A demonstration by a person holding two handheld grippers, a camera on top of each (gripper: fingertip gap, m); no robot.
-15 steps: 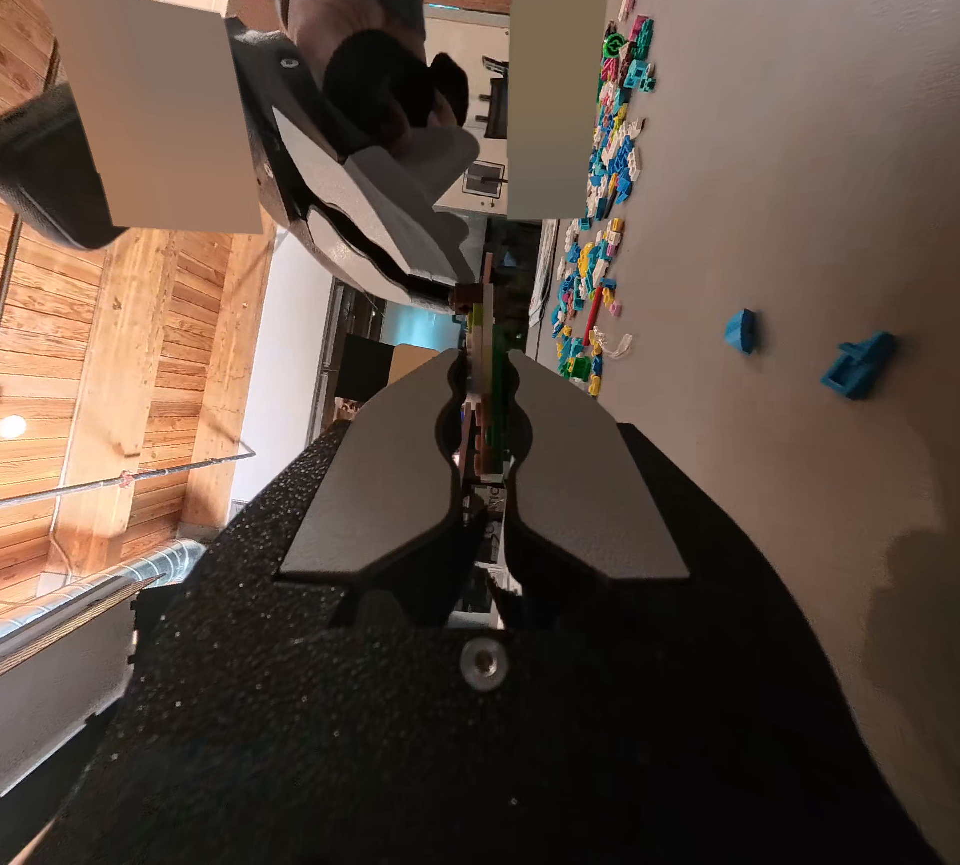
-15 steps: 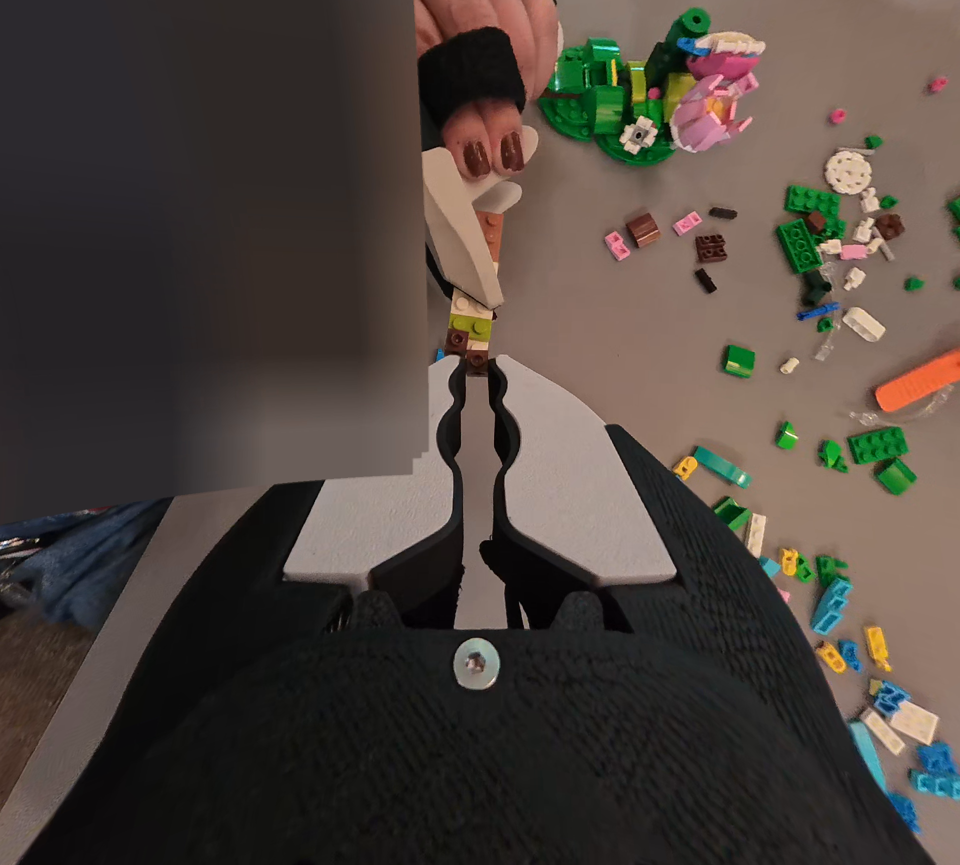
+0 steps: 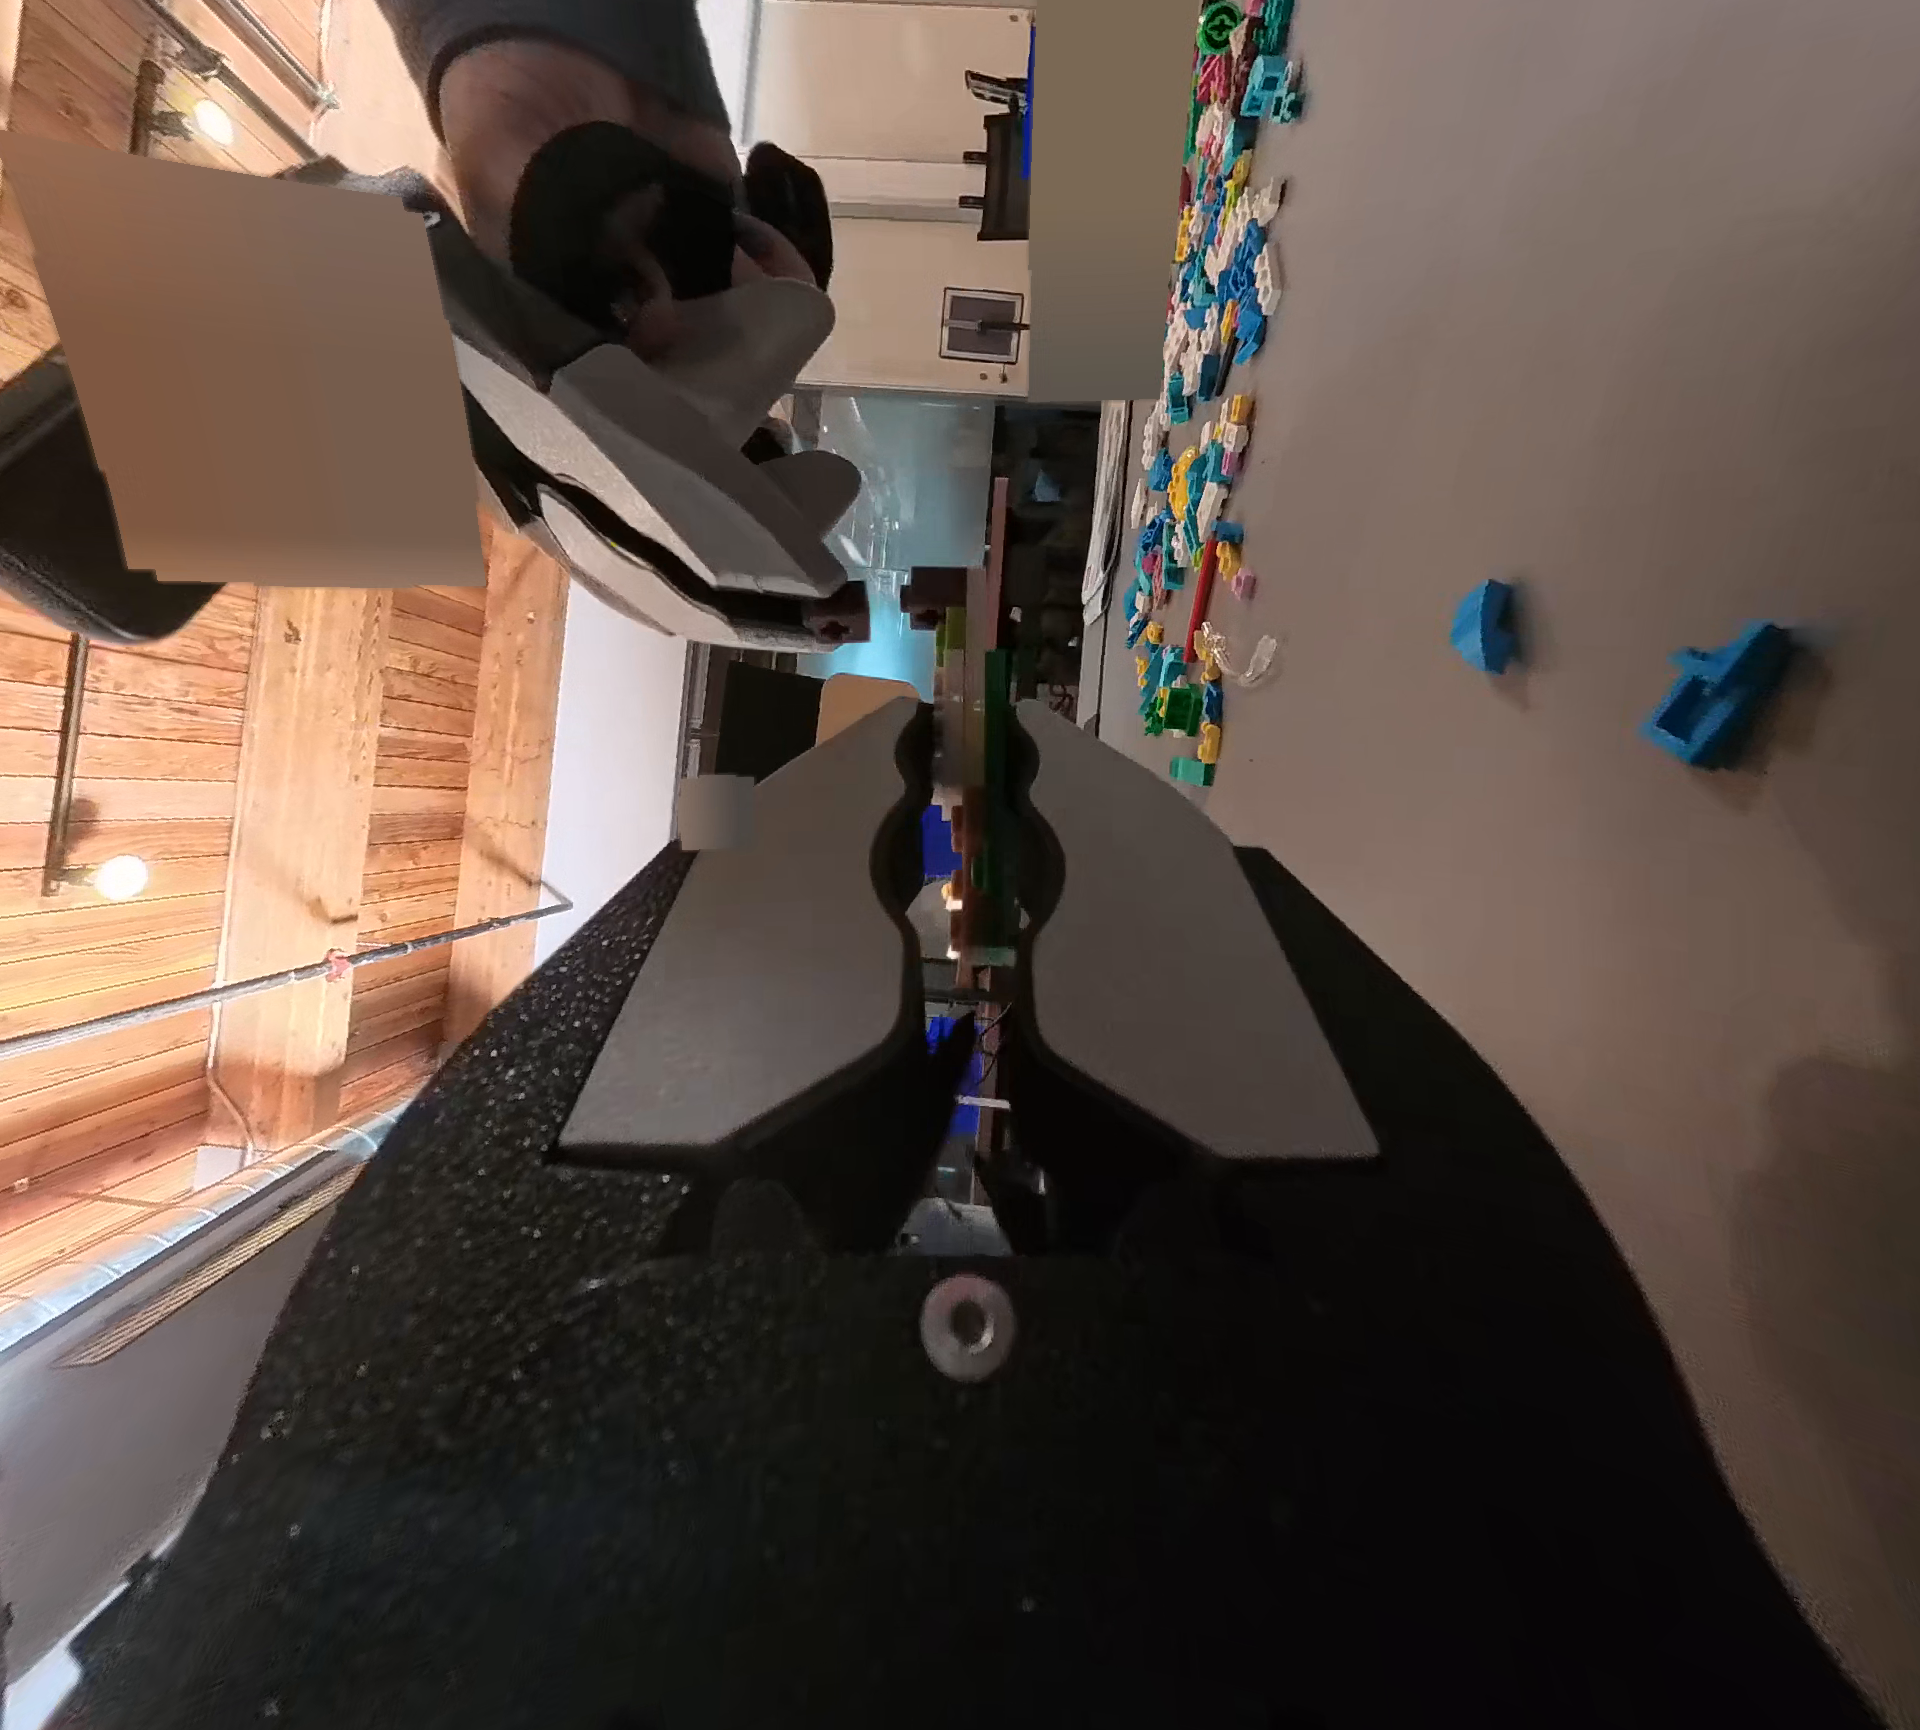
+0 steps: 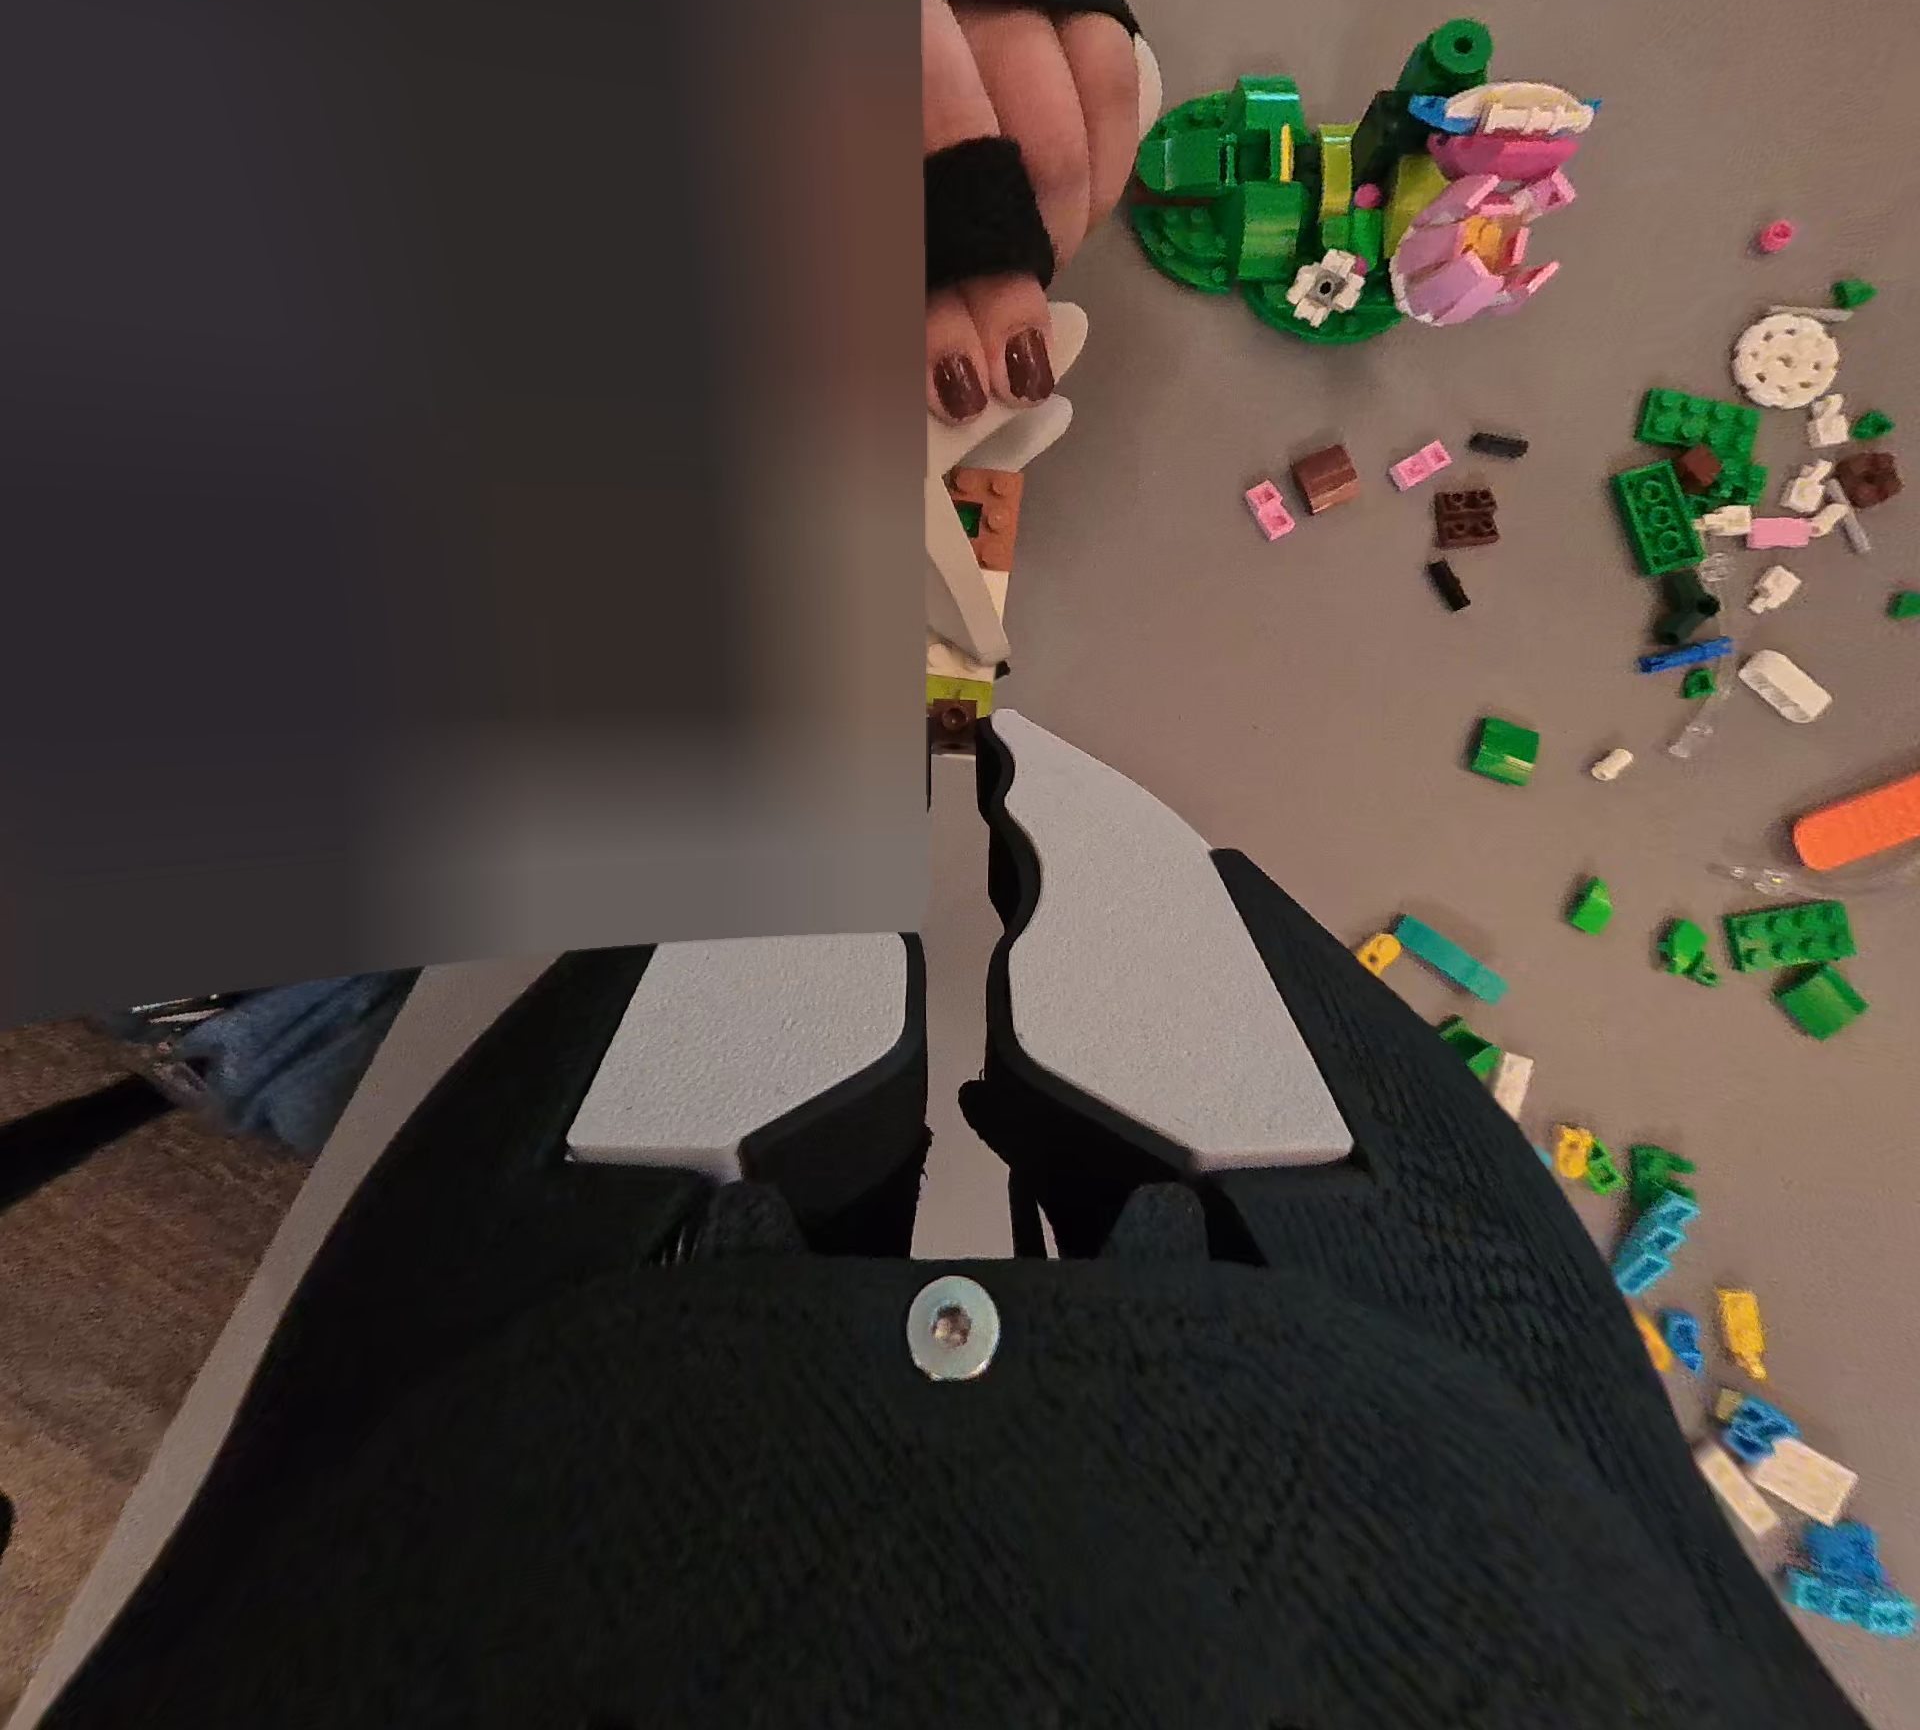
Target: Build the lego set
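- Closest up in the left wrist view, the left gripper (image 3: 971, 735) is clenched on a half-built stack (image 3: 982, 745) — a thin slab of green, lime, white and brown plates, held edge-on between the fingers and sticking out past the tips.
- Just past that, the right gripper (image 3: 831, 615) comes in from the upper left, pinching a small brown piece (image 3: 840, 618). There's a clear gap between that piece and the brown brick (image 3: 930, 589) at the top end of the stack, so they're close but not touching.
- The hand (image 3: 623, 226) on the right gripper has black finger straps and a grey sleeve.
- In the right wrist view, a blur patch covers the right gripper's left finger and the spot between the tips, so the pinch only shows in the other view. The stack (image 4: 961, 693) peeks out right at the patch's edge, with the left gripper's white fingers (image 4: 966, 568) around it.
- Further out on the grey table (image 4: 1247, 745) sits a finished green base with pink flowers (image 4: 1351, 215).
- Loose bricks are scattered beyond — green, brown, pink and white ones (image 4: 1714, 517), an orange tool (image 4: 1860, 823), and blue ones (image 3: 1216, 330) in a long pile.
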